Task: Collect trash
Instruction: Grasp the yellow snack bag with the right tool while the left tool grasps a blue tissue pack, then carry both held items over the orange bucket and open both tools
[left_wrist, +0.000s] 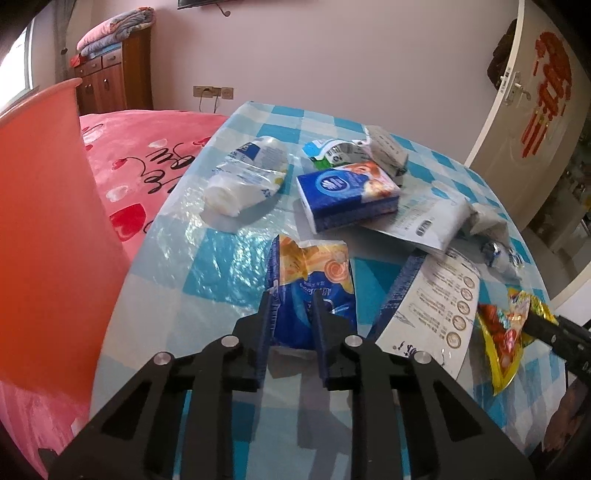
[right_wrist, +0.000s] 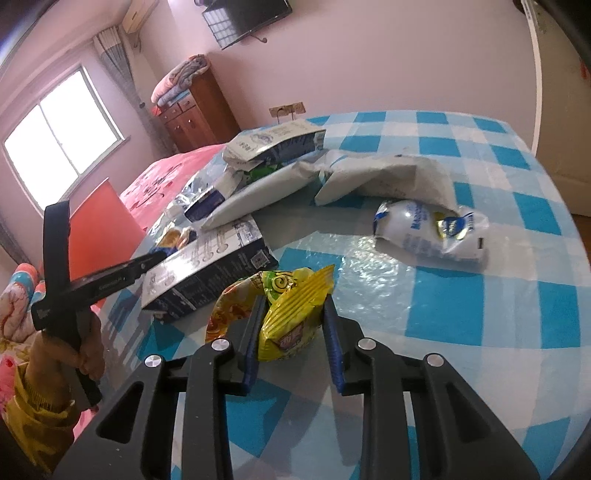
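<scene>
In the left wrist view my left gripper (left_wrist: 291, 295) has its fingers around the lower end of a blue and orange snack wrapper (left_wrist: 314, 273) lying on the checked table (left_wrist: 221, 258); the jaws look closed on it. In the right wrist view my right gripper (right_wrist: 293, 302) holds a yellow snack wrapper (right_wrist: 291, 314) between its fingers, just above the table (right_wrist: 443, 295). That wrapper also shows in the left wrist view (left_wrist: 506, 332). More trash lies beyond: a blue tissue pack (left_wrist: 347, 195), a crumpled white bag (left_wrist: 247, 177), a white pouch (right_wrist: 428, 229) and a flat box (right_wrist: 210, 273).
An orange bin (left_wrist: 48, 240) stands at the table's left edge, beside a pink bed (left_wrist: 147, 155). Grey and white paper packaging (right_wrist: 369, 177) lies across the table's middle. A door (left_wrist: 535, 110) is at the right. The other hand and its gripper handle (right_wrist: 62, 280) show at left.
</scene>
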